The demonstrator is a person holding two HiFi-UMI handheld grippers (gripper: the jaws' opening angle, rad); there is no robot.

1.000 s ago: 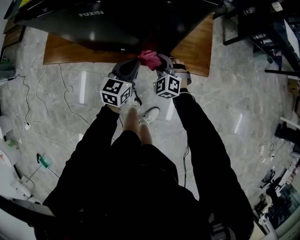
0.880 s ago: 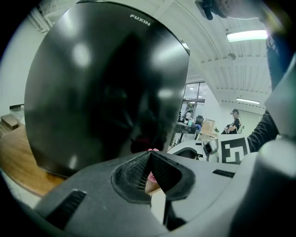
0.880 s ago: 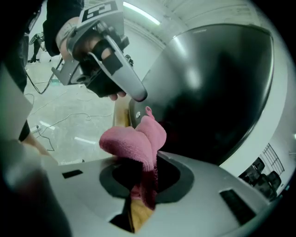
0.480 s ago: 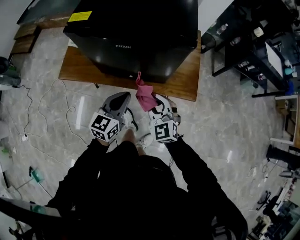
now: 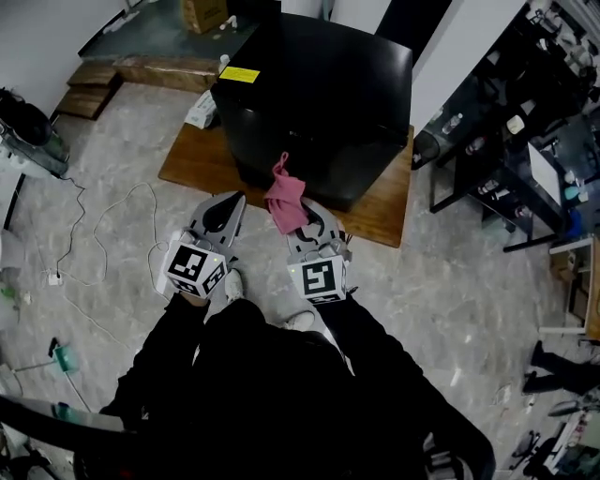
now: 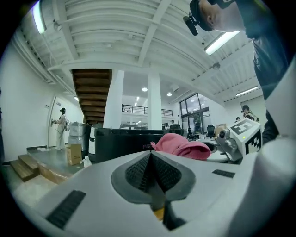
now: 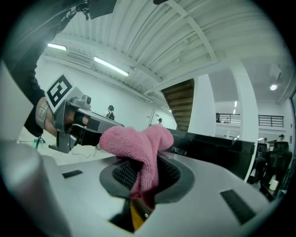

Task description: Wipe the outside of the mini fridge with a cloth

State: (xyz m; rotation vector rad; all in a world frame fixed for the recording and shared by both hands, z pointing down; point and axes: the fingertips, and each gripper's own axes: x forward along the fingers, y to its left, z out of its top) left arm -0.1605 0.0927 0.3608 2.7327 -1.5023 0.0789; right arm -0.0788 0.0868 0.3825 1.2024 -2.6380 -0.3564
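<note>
The black mini fridge (image 5: 319,103) stands on a low wooden board (image 5: 375,211) ahead of me, seen from above and well clear of both grippers. A pink cloth (image 5: 284,201) is pinched in my right gripper (image 5: 305,223), which is shut on it; the cloth (image 7: 138,148) bunches over the closed jaws in the right gripper view, with the fridge (image 7: 217,148) behind. My left gripper (image 5: 220,214) is shut with nothing in it, its jaws pressed together. In the left gripper view the fridge (image 6: 118,141) sits behind the cloth (image 6: 182,146).
White cables (image 5: 103,225) trail over the marble floor at left. Dark shelving (image 5: 506,141) with small items stands at right. Wooden steps (image 5: 89,89) and a cardboard box (image 5: 204,13) lie at the far left. People stand in the distance.
I have stepped back from the fridge: it now sits farther off and its whole top shows. Both grippers came back with me, the right still holding the cloth.
</note>
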